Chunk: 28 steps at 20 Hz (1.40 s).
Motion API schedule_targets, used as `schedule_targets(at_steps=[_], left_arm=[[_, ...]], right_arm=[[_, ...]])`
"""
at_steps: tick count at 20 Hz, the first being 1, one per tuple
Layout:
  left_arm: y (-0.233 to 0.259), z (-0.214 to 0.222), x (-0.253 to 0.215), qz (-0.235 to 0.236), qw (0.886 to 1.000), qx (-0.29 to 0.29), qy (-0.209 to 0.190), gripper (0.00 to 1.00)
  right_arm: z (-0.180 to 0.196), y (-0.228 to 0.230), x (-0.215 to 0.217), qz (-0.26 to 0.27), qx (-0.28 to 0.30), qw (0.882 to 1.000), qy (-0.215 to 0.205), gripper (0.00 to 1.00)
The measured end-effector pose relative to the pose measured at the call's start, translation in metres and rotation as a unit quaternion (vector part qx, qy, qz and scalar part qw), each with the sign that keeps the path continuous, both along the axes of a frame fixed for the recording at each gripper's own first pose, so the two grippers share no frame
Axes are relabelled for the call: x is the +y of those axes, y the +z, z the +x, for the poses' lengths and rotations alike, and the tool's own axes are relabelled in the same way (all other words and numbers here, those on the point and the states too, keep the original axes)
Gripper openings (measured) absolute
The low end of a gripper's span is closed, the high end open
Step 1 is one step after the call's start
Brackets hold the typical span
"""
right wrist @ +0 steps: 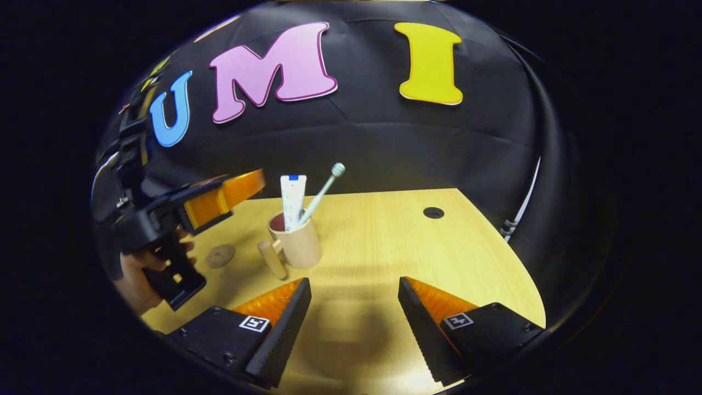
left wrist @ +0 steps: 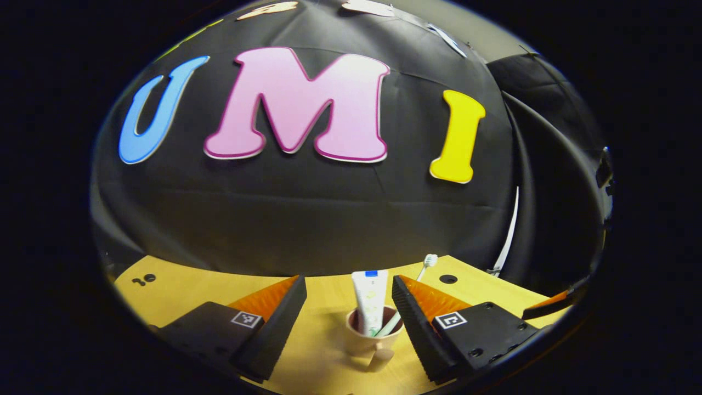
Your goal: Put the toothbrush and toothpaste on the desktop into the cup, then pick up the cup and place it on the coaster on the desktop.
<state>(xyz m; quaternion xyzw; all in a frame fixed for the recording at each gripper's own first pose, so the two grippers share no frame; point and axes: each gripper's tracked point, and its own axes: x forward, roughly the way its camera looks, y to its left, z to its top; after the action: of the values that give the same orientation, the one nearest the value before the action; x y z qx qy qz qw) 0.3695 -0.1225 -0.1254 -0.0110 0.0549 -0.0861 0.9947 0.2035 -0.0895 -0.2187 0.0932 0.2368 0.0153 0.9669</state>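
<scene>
The first half of the task looks done: the toothpaste (right wrist: 293, 193) and toothbrush (right wrist: 322, 191) both stand in the cup (right wrist: 299, 242), the tube upright and the brush leaning to the right with its head up. What is left is to lift the cup and set it on the coaster (right wrist: 220, 255), which lies flat on the desk (right wrist: 417, 247) to the left of the cup, apart from it.

In the left gripper view the left claw (left wrist: 346, 323) is released, its jaws spread wide with the cup (left wrist: 371, 336) between them but touching neither; its handle points toward the camera. The tube (left wrist: 370, 300) and brush (left wrist: 410, 293) rise above the rim there. The right claw (right wrist: 354, 323) is also released and holds nothing, hanging near over bare desk, well apart from the cup.

In the right gripper view the cup's handle (right wrist: 272, 259) sticks out on the coaster side. The left claw, held by a hand (right wrist: 137, 277), hangs over that same side of the desk. A round hole (right wrist: 433, 212) sits far right, out of the way. Nothing lies between cup and coaster.
</scene>
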Motion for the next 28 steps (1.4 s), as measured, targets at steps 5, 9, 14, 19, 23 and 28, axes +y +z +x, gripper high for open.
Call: schedule_targets(at_steps=[5, 9, 14, 19, 23, 28], left_arm=[[0.016, -0.088, 0.069, -0.027, 0.997, 0.036, 0.059, 0.99], [0.018, -0.166, 0.118, -0.046, 0.990, 0.074, 0.108, 0.97], [0.007, -0.239, 0.152, -0.072, 0.979, 0.113, 0.151, 0.97], [0.000, -0.279, 0.172, -0.086, 0.973, 0.127, 0.171, 0.98], [-0.006, -0.298, 0.184, -0.099, 0.970, 0.137, 0.176, 0.97], [-0.022, -0.316, 0.208, -0.100, 0.963, 0.157, 0.195, 0.97]], right_arm=[[0.029, 0.035, 0.020, 0.030, 0.012, 0.999, 0.010, 0.98], [0.050, 0.043, 0.044, 0.042, 0.059, 0.997, 0.026, 0.98], [0.069, 0.031, 0.076, 0.092, 0.153, 0.984, 0.013, 0.98], [0.084, 0.019, 0.102, 0.095, 0.220, 0.971, 0.002, 0.98], [0.093, 0.002, 0.113, 0.070, 0.253, 0.965, -0.001, 0.98], [0.100, -0.029, 0.123, 0.069, 0.308, 0.949, -0.022, 0.98]])
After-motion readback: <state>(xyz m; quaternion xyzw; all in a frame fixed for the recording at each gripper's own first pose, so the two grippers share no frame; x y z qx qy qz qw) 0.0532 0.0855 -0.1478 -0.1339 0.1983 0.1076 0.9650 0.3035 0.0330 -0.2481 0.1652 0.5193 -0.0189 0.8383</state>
